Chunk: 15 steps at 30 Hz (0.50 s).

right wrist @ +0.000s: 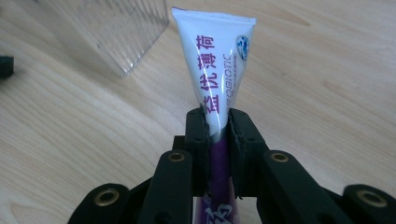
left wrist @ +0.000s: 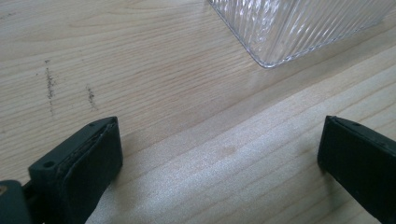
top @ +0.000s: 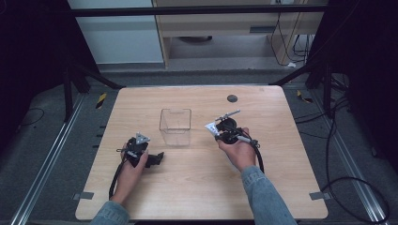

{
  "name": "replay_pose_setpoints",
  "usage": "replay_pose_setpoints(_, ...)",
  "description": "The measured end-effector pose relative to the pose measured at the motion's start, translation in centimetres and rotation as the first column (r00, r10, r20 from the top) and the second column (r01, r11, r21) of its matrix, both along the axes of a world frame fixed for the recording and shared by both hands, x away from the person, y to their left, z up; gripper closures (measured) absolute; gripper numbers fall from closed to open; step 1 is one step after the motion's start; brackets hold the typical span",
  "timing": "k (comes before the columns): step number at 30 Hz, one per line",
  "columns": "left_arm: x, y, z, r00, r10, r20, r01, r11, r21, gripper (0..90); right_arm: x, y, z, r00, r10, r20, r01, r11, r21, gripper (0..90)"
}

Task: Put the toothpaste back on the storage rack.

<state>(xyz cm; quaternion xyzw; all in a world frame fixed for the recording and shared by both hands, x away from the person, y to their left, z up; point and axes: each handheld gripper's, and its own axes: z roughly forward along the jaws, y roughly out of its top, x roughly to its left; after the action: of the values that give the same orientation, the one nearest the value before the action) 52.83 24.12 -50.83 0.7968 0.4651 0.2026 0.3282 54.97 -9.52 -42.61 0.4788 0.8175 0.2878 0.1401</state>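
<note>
- Clearly the right gripper (right wrist: 218, 135) has its fingers clamped on a white toothpaste tube (right wrist: 217, 65), whose long axis runs straight out past the fingertips, crimped end foremost.
- Just left of it on the bench (top: 197, 187) stands the clear container (top: 175, 126), the likely goal.
- Left gripper (left wrist: 219, 158) hangs wide open, empty, beside the container's other side.

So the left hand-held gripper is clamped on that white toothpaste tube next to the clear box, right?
Not quite: the right hand-held gripper is clamped on the toothpaste tube, as the right gripper view shows. The left hand-held gripper stands open over bare table. The clear box is indeed beside the tube.
</note>
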Motion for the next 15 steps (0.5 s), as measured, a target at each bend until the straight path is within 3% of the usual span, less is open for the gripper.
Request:
replay_pose_setpoints(1,0.0,0.0,0.0,1.0000,0.000,0.000,0.000,1.0000,0.000,0.0,0.2,-0.2,0.3,0.9999,-0.002,0.015,0.002,1.000,0.026,79.1)
replay_pose_setpoints(15,0.0,0.0,0.0,1.0000,0.000,0.000,0.000,1.0000,0.000,0.0,0.9,-0.3,1.9,0.9902,-0.041,0.134,0.029,0.995,0.096,79.2)
